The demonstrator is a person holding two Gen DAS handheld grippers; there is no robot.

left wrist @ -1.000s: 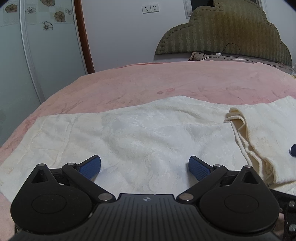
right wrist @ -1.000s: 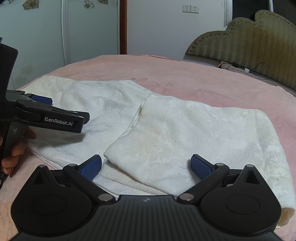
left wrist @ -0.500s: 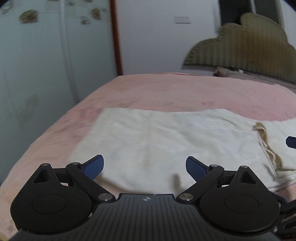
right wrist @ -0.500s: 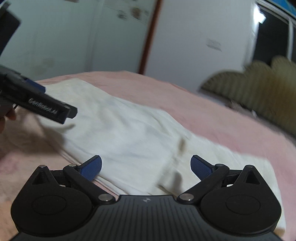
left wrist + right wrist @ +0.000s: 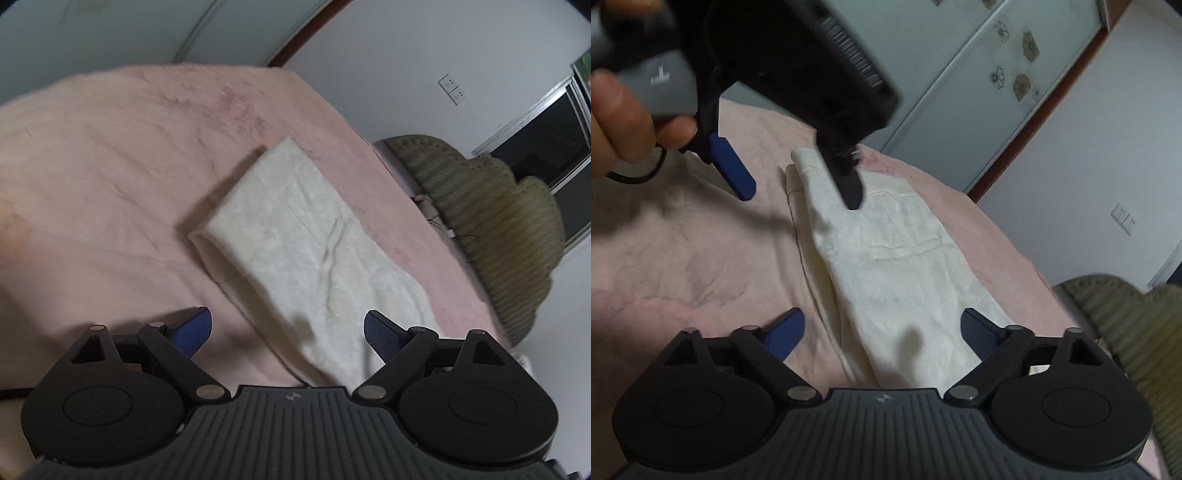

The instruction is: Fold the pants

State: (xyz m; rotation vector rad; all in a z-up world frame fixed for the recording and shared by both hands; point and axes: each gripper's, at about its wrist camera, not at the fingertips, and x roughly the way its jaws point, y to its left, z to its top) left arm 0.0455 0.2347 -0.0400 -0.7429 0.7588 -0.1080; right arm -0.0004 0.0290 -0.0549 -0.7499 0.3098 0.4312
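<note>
The cream pants [image 5: 306, 251] lie folded into a long narrow strip on the pink bed cover [image 5: 110, 177]. My left gripper [image 5: 288, 328] is open and empty, held above the near end of the strip. My right gripper [image 5: 882, 328] is open and empty above the strip's near end in its own view, where the pants [image 5: 897, 266] run away from me. The left gripper [image 5: 798, 188] also shows there, open, hovering over the far end of the pants, held by a hand [image 5: 624, 110].
An olive padded headboard [image 5: 491, 218] stands at the right end of the bed. A wardrobe with flower-print doors [image 5: 997, 85] and a white wall with sockets [image 5: 452, 88] stand beyond the bed. The bed cover surrounds the pants.
Both grippers have lifted and swung round, so the views are now tilted and look along the strip. The left gripper now hangs above the far end of the pants. Both stay open.
</note>
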